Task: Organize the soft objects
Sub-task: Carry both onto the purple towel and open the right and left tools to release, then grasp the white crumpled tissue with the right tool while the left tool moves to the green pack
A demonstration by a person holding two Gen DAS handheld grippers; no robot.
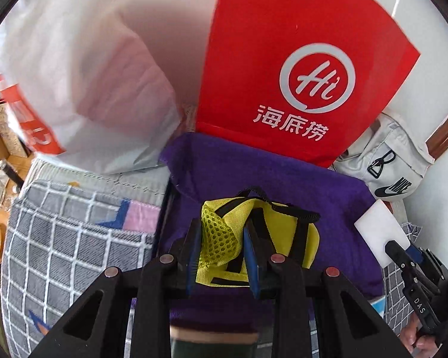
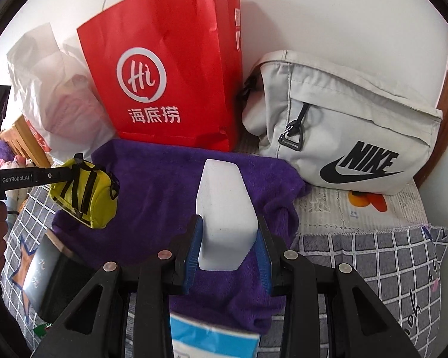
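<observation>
My left gripper (image 1: 222,235) is shut on a small yellow pouch (image 1: 271,232) with black straps and mesh, held above a purple towel (image 1: 254,167). The same pouch (image 2: 85,197) shows at the left of the right wrist view, in the left gripper (image 2: 71,173). My right gripper (image 2: 228,238) is shut on a white foam block (image 2: 224,205), held over the purple towel (image 2: 164,188). The block (image 1: 379,232) and right gripper (image 1: 403,252) also show at the right of the left wrist view.
A red paper bag (image 2: 170,68) stands behind the towel, a white plastic bag (image 2: 53,89) to its left, a grey Nike bag (image 2: 349,131) to its right. A grey checked bedcover (image 1: 62,250) lies underneath. A blue-and-white pack (image 2: 212,340) and a dark box (image 2: 44,277) lie near.
</observation>
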